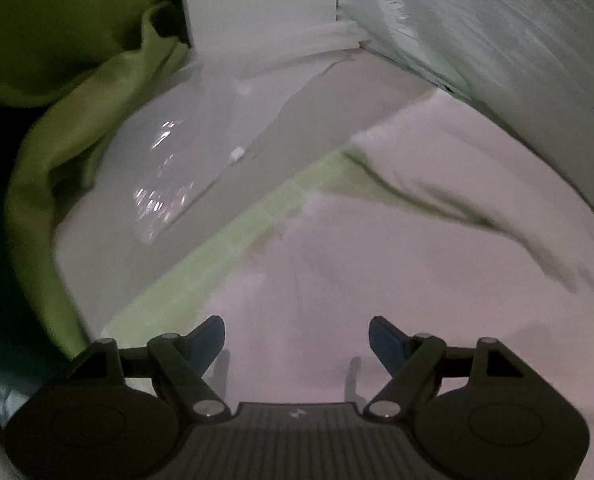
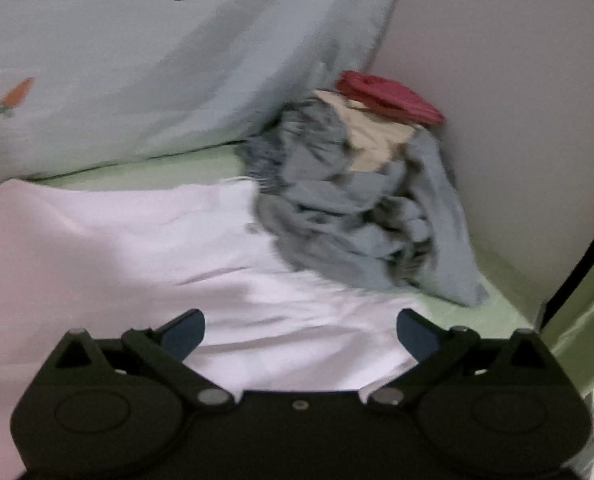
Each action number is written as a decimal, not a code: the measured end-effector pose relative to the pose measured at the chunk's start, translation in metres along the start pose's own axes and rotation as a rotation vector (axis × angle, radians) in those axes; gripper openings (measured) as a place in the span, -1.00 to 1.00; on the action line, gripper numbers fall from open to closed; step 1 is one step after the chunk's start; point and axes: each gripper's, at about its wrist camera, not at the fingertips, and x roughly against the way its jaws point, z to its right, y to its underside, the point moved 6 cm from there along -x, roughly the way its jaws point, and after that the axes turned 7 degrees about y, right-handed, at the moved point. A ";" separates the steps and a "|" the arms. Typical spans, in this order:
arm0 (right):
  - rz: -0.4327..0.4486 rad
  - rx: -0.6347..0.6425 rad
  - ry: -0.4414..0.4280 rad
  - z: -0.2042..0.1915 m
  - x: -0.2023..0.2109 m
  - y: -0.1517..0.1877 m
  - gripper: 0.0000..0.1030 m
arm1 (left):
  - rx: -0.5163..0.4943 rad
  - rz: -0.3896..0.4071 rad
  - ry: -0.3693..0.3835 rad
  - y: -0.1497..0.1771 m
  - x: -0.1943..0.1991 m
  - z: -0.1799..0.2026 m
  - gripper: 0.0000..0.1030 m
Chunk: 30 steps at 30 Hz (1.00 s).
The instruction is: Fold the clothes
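In the left wrist view, the left tongs (image 1: 295, 334) stand spread, with nothing between their blue-padded fingers (image 1: 385, 340). Below them lies a pale pink-white garment (image 1: 377, 264), spread out on a bed covered by a light green sheet (image 1: 257, 216). A fold of the garment rises at the right of the picture. Beyond the bed's edge a white floor or wall surface (image 1: 169, 160) catches small glints of light. A bright green cloth (image 1: 69, 128) hangs in folds at the left. At the upper right a pale blue pillow (image 1: 497, 40) with a small orange print leans in; the picture is blurred.

In the right wrist view, the right tongs (image 2: 301, 330) are spread wide, holding nothing. The same pale pink-white garment (image 2: 177, 240) lies flat on the bed just ahead of the fingers, with shallow creases across it. Past its far right corner sits a crumpled heap of grey-blue clothes (image 2: 357, 220), touching the garment's edge. On top of the heap rest a beige piece (image 2: 377, 136) and a red piece (image 2: 389, 94), close against a plain wall (image 2: 517, 120). The pale blue pillow (image 2: 157, 60), printed with a small carrot, stands behind the garment on the green sheet (image 2: 157, 168).
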 end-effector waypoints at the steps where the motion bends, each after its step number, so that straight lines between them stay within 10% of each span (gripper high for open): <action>1: -0.004 -0.006 -0.003 -0.012 0.008 0.002 1.00 | -0.005 -0.005 0.015 -0.011 -0.007 -0.002 0.55; 10: -0.017 0.000 -0.031 -0.091 0.067 0.006 1.00 | -0.063 -0.072 0.178 -0.082 -0.068 0.001 0.55; 18: -0.044 0.012 -0.016 -0.112 0.080 0.004 1.00 | -0.134 -0.158 0.252 -0.078 -0.097 0.020 0.51; 22: -0.053 0.024 -0.019 -0.112 0.081 0.007 1.00 | -0.192 -0.102 0.222 -0.069 -0.089 0.022 -0.45; 30: -0.078 0.093 -0.072 -0.109 0.078 0.025 1.00 | -0.344 -0.024 0.286 -0.039 -0.038 0.038 -0.62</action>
